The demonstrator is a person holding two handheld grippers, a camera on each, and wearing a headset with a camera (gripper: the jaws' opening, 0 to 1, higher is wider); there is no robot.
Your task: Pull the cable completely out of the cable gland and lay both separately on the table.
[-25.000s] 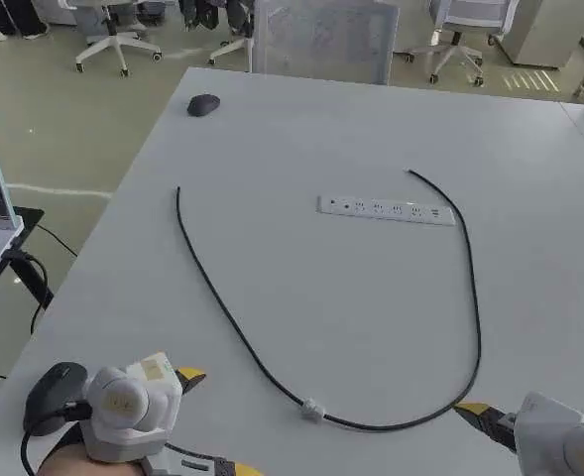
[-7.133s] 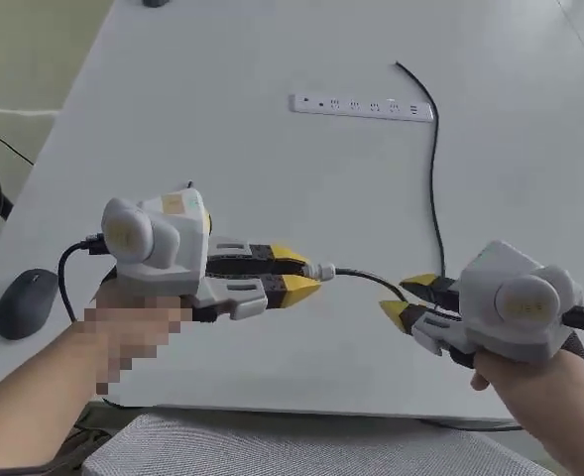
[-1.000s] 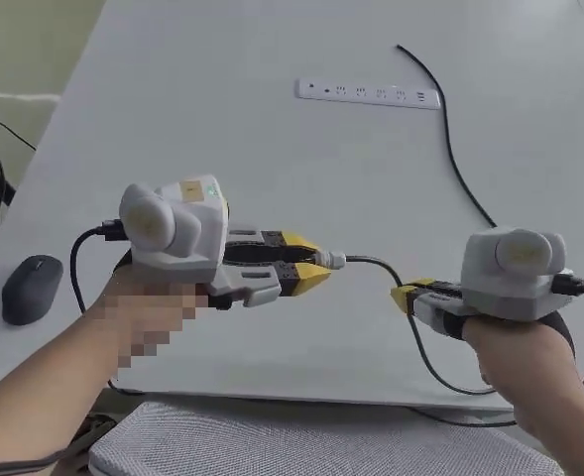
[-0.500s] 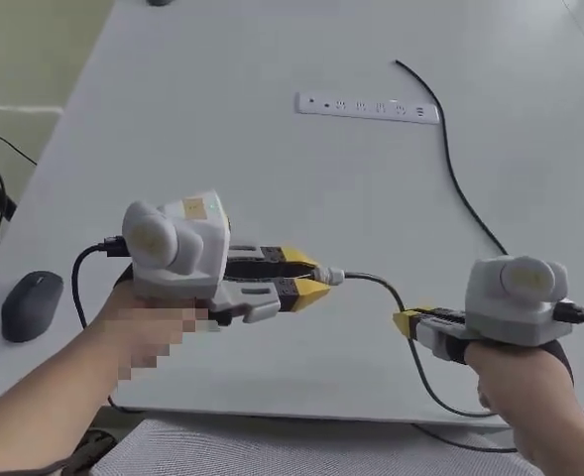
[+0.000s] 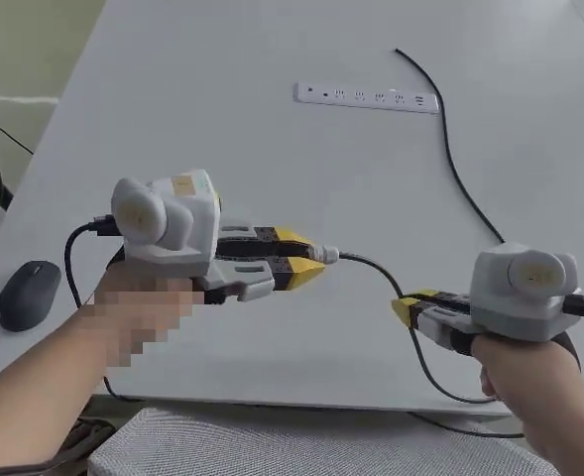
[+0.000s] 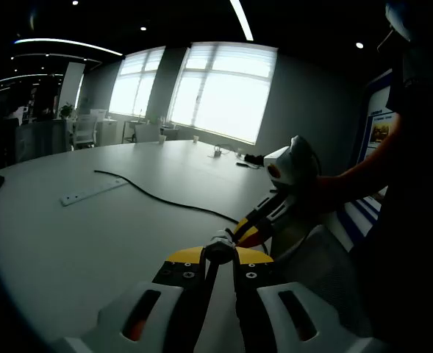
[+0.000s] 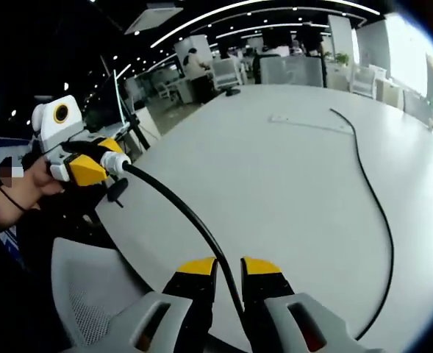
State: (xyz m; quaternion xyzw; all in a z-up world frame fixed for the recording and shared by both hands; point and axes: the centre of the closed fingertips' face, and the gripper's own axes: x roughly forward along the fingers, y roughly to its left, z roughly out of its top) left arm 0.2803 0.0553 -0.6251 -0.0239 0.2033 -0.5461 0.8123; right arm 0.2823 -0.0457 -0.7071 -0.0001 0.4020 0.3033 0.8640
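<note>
Above the near edge of the table (image 5: 272, 139), the left gripper (image 5: 309, 266) has its jaws clenched on the white cable gland (image 5: 328, 255). The right gripper (image 5: 401, 305) pinches the black cable (image 7: 170, 194) nearby, the hands apart to draw it free. The cable is not yet out, its tail trailing past a power strip (image 5: 367, 96).

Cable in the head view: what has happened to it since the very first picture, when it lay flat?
The left claw took hold of the cable gland and lifted it off the table, toward the person. The right claw closed on the cable a little beyond the gland. The cable's near part now hangs between the claws, while its far end still lies on the table. The power strip stayed put.
</note>
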